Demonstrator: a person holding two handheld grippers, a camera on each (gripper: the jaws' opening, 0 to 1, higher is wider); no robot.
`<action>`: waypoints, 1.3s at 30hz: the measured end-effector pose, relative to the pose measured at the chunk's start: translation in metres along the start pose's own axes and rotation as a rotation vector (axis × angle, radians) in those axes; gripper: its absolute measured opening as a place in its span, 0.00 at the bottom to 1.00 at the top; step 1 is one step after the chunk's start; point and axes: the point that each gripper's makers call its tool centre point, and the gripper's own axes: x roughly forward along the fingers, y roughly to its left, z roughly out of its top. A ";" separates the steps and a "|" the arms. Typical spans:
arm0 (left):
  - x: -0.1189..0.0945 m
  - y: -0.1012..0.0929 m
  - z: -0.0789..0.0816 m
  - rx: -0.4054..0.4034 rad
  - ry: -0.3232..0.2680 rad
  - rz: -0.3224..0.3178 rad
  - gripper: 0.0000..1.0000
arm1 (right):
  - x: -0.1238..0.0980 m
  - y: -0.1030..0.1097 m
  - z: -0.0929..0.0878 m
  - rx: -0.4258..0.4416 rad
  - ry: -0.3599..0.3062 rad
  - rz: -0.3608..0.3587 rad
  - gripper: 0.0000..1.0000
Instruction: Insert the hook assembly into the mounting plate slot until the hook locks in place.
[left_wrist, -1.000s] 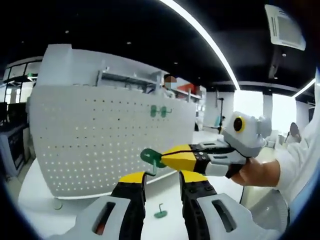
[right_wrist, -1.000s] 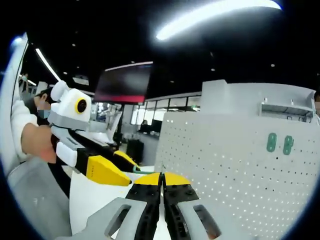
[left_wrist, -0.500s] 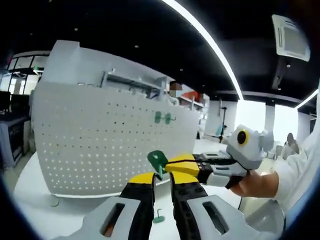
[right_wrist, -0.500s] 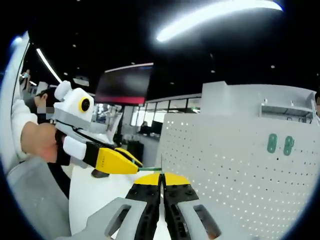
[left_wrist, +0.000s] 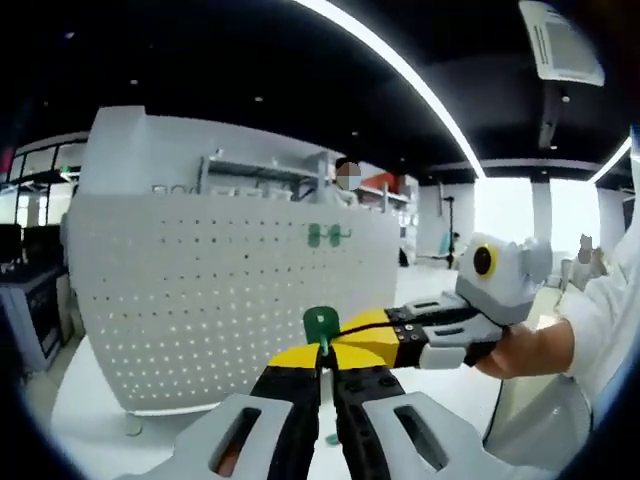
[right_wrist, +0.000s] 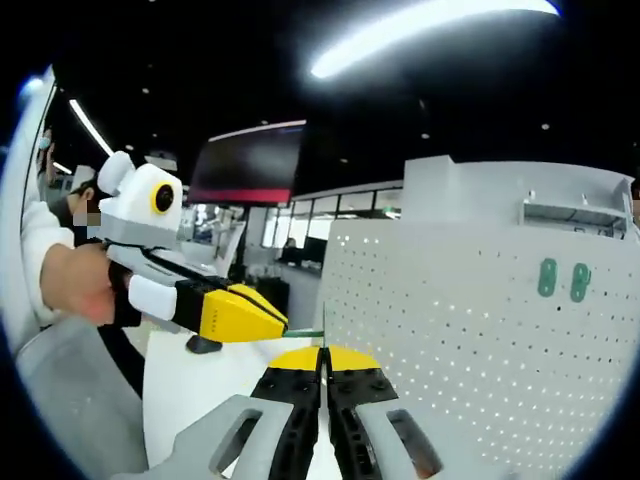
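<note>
**Both grippers meet on the green hook, pegboard ahead**

The green hook (left_wrist: 320, 324) sits right at the tips of the left gripper (left_wrist: 321, 352), its flat head standing just above the yellow pads and its thin stem dropping between them. The left jaws are pressed nearly together, pinching that stem. The right gripper (left_wrist: 372, 335) reaches in from the right and touches the same spot; in the right gripper view its own jaws (right_wrist: 323, 356) are closed tight, with a thin green rod (right_wrist: 304, 333) bridging to the other gripper. The white pegboard (left_wrist: 200, 300) stands beyond the jaws, well apart. A pair of green hooks (left_wrist: 324, 235) already hangs high on it.
</note>
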 end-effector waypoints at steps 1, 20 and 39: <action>0.000 -0.001 0.001 0.034 0.004 0.008 0.04 | 0.000 0.000 0.000 0.006 0.001 0.001 0.00; 0.002 -0.004 0.006 0.166 -0.014 0.099 0.05 | -0.002 0.005 0.009 0.134 -0.022 0.046 0.00; 0.009 -0.022 0.016 0.135 -0.056 0.154 0.05 | -0.019 0.002 0.012 0.165 0.039 0.094 0.00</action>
